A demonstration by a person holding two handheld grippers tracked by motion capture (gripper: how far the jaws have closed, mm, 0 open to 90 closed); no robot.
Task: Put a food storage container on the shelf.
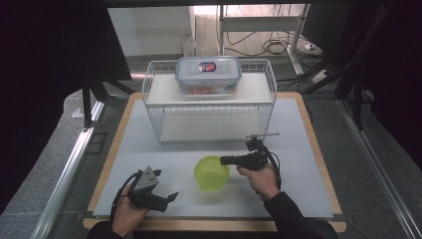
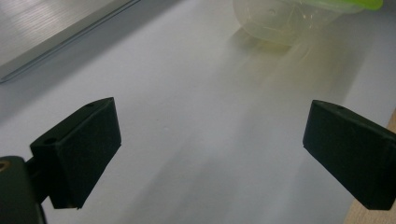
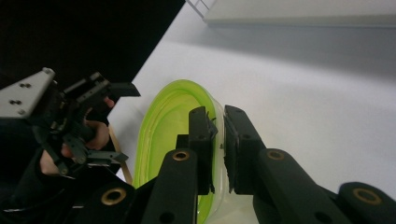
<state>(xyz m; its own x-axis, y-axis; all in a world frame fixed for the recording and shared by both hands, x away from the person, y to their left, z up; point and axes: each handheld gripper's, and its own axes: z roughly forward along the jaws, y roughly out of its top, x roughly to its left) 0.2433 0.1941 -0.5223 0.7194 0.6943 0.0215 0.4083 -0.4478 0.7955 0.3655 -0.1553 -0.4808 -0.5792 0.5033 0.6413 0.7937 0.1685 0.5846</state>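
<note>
A translucent yellow-green plastic bowl [image 1: 211,172] stands on the white mat near the front middle. My right gripper [image 1: 225,160] reaches in from the right and is shut on the bowl's right rim. In the right gripper view, one jaw of that gripper [image 3: 219,116] is inside the bowl [image 3: 168,112] and the other outside, with the wall pinched between them. My left gripper [image 1: 166,185] rests low at the front left, open, with its jaws pointed toward the bowl. In the left gripper view that gripper [image 2: 210,144] has bare mat between its pads, and the bowl [image 2: 289,18] lies ahead.
A white wire rack [image 1: 209,107] with two shelves stands at the back of the mat. A clear food box with a blue-rimmed lid [image 1: 208,74] sits on its top shelf. The wooden table edge [image 1: 214,225] runs along the front.
</note>
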